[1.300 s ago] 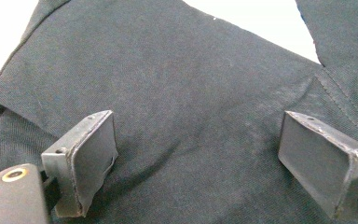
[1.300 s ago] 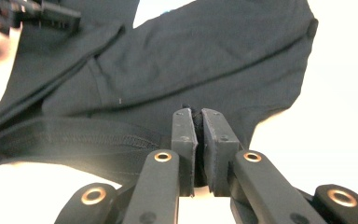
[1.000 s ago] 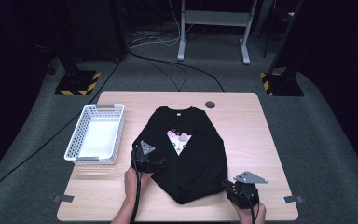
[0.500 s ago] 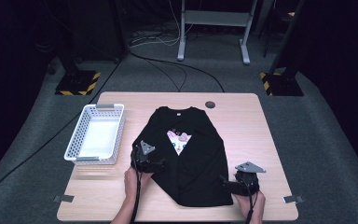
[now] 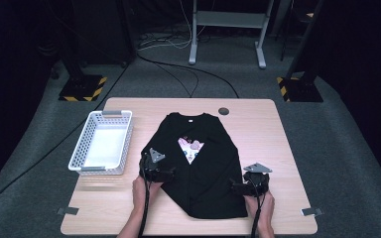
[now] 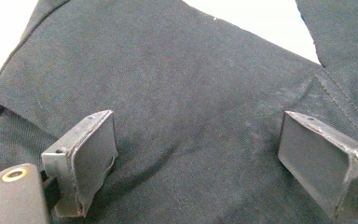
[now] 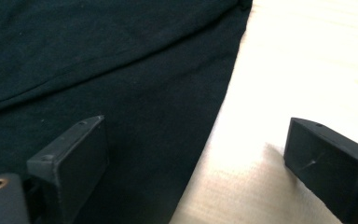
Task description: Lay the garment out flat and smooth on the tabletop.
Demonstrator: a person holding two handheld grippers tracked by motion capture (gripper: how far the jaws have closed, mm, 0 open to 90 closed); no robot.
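Black T-shirt [image 5: 198, 166] lies flat on the table [image 5: 258, 124], centre of the high view, collar toward the far edge, a pink and white print [image 5: 190, 148] on its chest. Lower half folded or bunched into a slanted shape; hem corner near the table's near edge.

Left claw [image 5: 171, 173], lower left of centre in the high view, sits at the shirt's left edge. In the left gripper view its jaws stand wide apart over dark cloth [image 6: 191, 116], fabric spread between them, pads not pressing on it. Released.

Right claw [image 5: 234, 187], lower right of centre, sits at the shirt's right edge. Its jaws have just been opening. In the right gripper view one jaw is over the black cloth [image 7: 98, 70], the other over bare wood [image 7: 307, 56]; the shirt's edge runs between them, no pad gripping it. Released.

A hand [image 5: 141, 191] behind the left claw, another hand [image 5: 260, 203] behind the right, both coming in from the bottom of the frame; cables trail back along the forearms.

White perforated basket [image 5: 87, 148] on the left part of the table, well apart from the shirt. Small dark round disc [image 5: 223, 110] near the far edge, just beyond the shirt's right shoulder. Grey tape tabs [image 5: 310, 212] at the near corners.
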